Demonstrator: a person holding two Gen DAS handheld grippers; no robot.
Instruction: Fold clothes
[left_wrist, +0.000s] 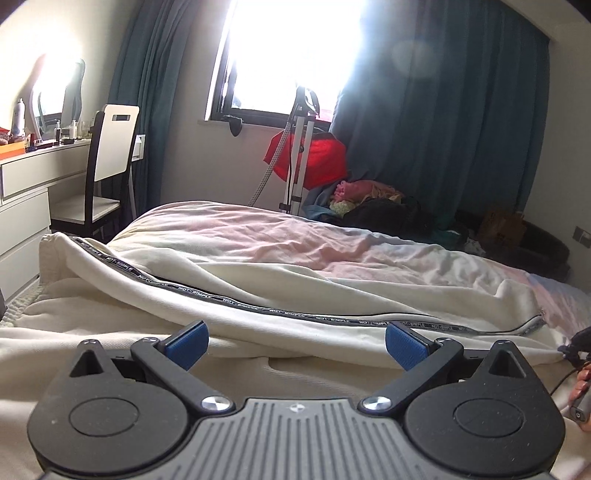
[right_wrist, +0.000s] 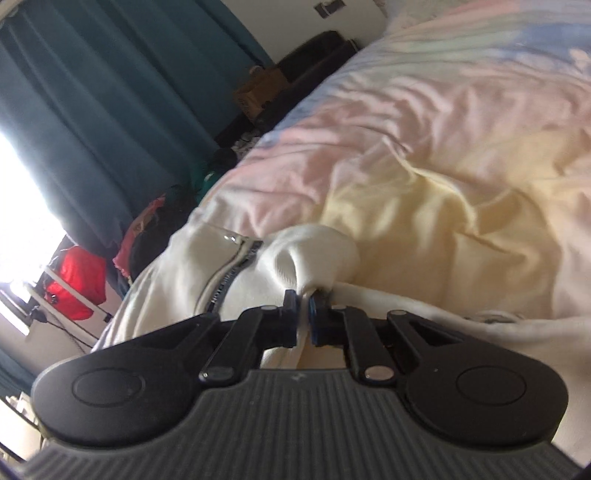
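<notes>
A cream zip-up jacket (left_wrist: 229, 295) with a black lettered zipper tape lies spread on the bed, one front panel folded over. My left gripper (left_wrist: 295, 345) is open, its blue pads (left_wrist: 404, 347) just above the jacket's cloth, holding nothing. In the right wrist view my right gripper (right_wrist: 303, 319) is shut on a bunched fold of the same jacket (right_wrist: 314, 254) beside its zipper and holds it lifted off the bed. The right gripper's tip also shows at the right edge of the left wrist view (left_wrist: 578, 345).
The bed has a rumpled pastel duvet (right_wrist: 443, 147). Beyond it are a pile of clothes (left_wrist: 369, 199), a red bag on a metal stand (left_wrist: 314, 155), teal curtains (left_wrist: 461, 110), a white chair (left_wrist: 110, 162) and a desk (left_wrist: 29, 177) at the left.
</notes>
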